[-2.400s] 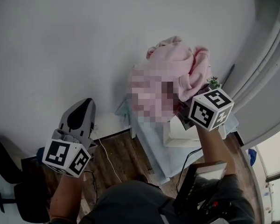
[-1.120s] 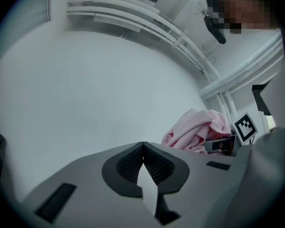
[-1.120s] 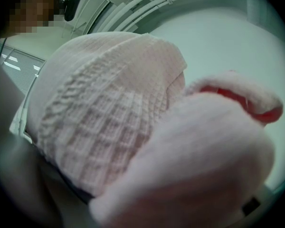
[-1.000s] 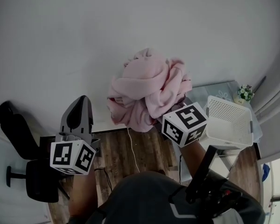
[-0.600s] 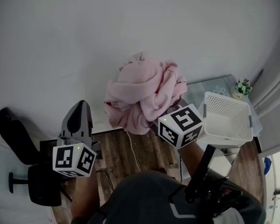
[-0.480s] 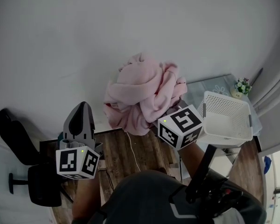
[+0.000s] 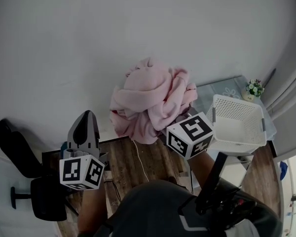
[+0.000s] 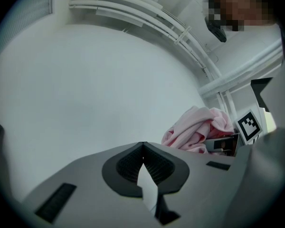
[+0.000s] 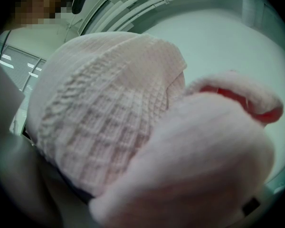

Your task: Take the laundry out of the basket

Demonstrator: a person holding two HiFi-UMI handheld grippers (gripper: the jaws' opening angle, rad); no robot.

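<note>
We found the pink laundry (image 7: 150,100) bunched in the right gripper (image 7: 187,132), clamped at the bundle's 5 o'clock and clear of the white basket (image 7: 237,143) at that gripper's 3 o'clock. The left gripper (image 7: 86,116) stood closed and empty at the bundle's 8 o'clock, well apart.

soft even light — dark fisheye corners; close laundry (image 9: 147,141) seemingly blurred.

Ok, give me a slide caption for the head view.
Right gripper holds the pink laundry up, left of the white basket; left gripper shut and empty.
</note>
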